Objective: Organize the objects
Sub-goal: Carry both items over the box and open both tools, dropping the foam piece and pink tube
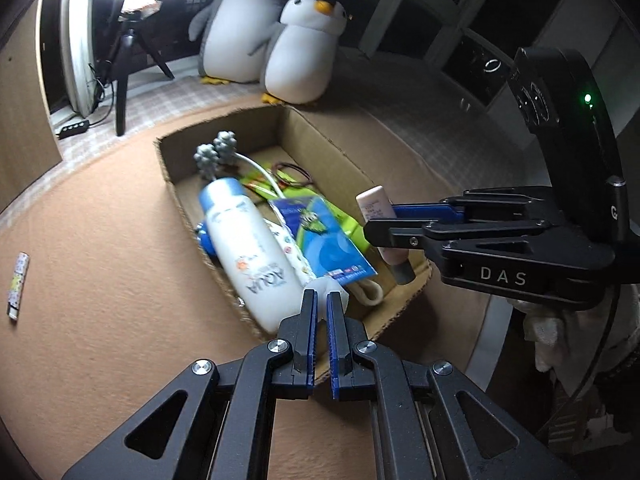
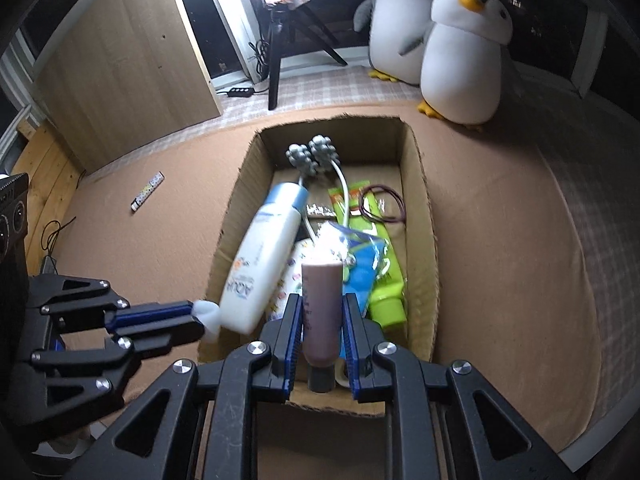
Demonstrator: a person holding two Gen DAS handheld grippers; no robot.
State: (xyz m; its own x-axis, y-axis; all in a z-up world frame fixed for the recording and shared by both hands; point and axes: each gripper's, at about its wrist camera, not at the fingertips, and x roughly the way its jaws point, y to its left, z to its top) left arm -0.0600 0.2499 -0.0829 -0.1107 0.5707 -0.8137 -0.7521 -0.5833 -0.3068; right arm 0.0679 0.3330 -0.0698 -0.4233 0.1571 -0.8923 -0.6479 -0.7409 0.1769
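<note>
My left gripper (image 1: 321, 304) hovers over the near end of a cardboard box (image 1: 320, 140), shut on a small white piece (image 2: 207, 314). My right gripper (image 2: 322, 306) is shut on a pinkish tube with a dark cap (image 2: 322, 312), held over the box's (image 2: 420, 200) near end. In the left wrist view the right gripper (image 1: 380, 222) and its tube (image 1: 378, 206) come in from the right. Inside the box lie a white bottle with a blue cap (image 2: 260, 264), a grey ball roller (image 2: 312, 156), a blue packet (image 2: 364, 264), a green tube (image 2: 384, 292) and hair bands (image 2: 382, 204).
A small patterned stick (image 1: 18, 284) lies alone on the brown tabletop left of the box. Two plush penguins (image 1: 248, 24) (image 1: 304, 52) stand behind the box. A ring light on a black tripod (image 2: 280, 52) and a wooden panel (image 2: 128, 68) are at the back left.
</note>
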